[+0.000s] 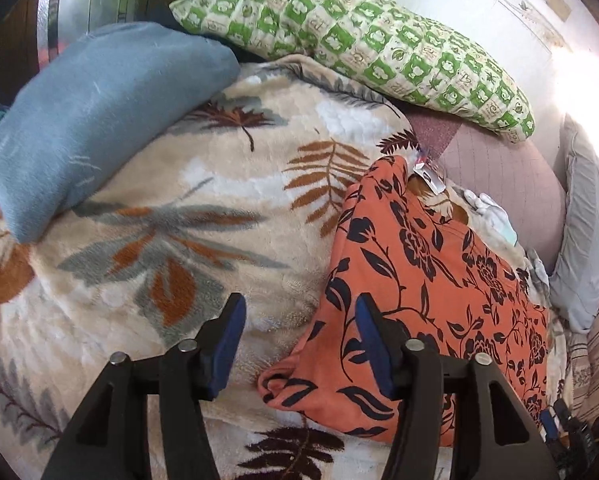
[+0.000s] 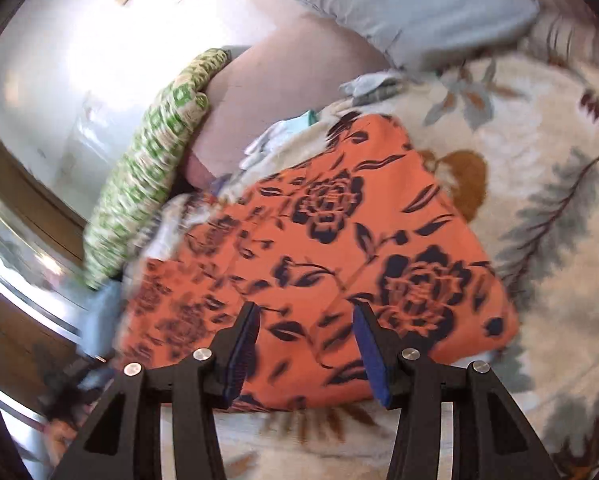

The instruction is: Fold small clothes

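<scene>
On leaf-print blanket, orange floral garment lying at 3 to 4 o'clock in left wrist view, centre of right wrist view; appears already folded at least once, edges roughly squared but near corner rumpled at 6 o'clock.

Left gripper: jaws apart, nothing between pads; right-hand pad over garment's near edge, left-hand pad over bare blanket. Contact with cloth not determinable.

Right gripper: jaws about half spread, empty, hanging over garment's near edge. View motion-blurred.

Surroundings: blue pillow at 10 o'clock, green checked pillow at 1 o'clock, pale small clothes just beyond garment's far edge, grey pillow at 12 o'clock in right view.

Risks, judged:
- Pinching plush blanket together with garment edge; cause: soft pile directly beneath, pad straddling the boundary.
- Catching only top layer; cause: stacked layers at the near edge, fold would peel open.
- Uneven fold; cause: grippers gripping at unmatched points along the edge.
- Dragging garment into neighbouring small clothes; cause: their closeness at far side.
- Misplaced grasp; cause: blur in right view.
</scene>
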### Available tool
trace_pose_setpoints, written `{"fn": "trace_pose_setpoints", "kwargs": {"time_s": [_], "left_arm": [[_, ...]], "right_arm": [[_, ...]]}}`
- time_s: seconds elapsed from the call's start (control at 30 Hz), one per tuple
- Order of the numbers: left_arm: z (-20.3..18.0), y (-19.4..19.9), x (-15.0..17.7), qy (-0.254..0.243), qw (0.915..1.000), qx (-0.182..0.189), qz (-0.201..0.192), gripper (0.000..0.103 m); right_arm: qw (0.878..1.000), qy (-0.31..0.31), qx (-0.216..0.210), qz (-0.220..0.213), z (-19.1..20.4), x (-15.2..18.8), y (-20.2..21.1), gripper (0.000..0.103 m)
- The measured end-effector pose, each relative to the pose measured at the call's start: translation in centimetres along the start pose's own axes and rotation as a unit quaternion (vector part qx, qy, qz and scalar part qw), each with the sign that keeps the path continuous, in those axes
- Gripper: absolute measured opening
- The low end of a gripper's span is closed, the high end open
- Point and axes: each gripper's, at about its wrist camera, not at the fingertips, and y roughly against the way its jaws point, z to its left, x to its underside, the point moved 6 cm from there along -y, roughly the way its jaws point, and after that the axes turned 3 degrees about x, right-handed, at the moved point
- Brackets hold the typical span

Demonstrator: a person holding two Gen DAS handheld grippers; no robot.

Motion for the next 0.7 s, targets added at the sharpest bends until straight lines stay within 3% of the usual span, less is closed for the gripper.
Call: {"fn": "trace_pose_setpoints", "kwargs": {"time_s": [0.07, 0.23, 0.43, 0.57, 0.7], "left_arm": [[-0.3, 0.7, 0.1, -0.005, 1.0000, -0.004, 0.000, 0.072], [-0.3, 1.8, 1.6, 0.000, 0.9996, -0.023, 0.017, 0.072], [-0.8, 0.8, 5.0, 0.055, 0.9956, 0.003, 0.076, 0.072], [-1.7, -0.8, 7.1, 0.112, 0.9867, 0.055, 0.105, 0.072], [-2.1, -1.6, 7.0, 0.138, 0.9839, 0.077, 0.083, 0.072]], "right_arm": [[1.000, 0.006, -0.010, 0.021, 0.8, 0.1, 0.2, 0.053], [0.999, 0.017, -0.028, 0.037, 2.0, 0.9, 1.1, 0.053], [0.998, -0.006, -0.048, 0.033, 1.6, 0.6, 2.4, 0.053], [0.999, 0.012, -0.042, 0.022, 1.9, 0.7, 3.4, 0.053], [0.999, 0.016, -0.044, 0.023, 1.9, 0.9, 3.5, 0.053]]}}
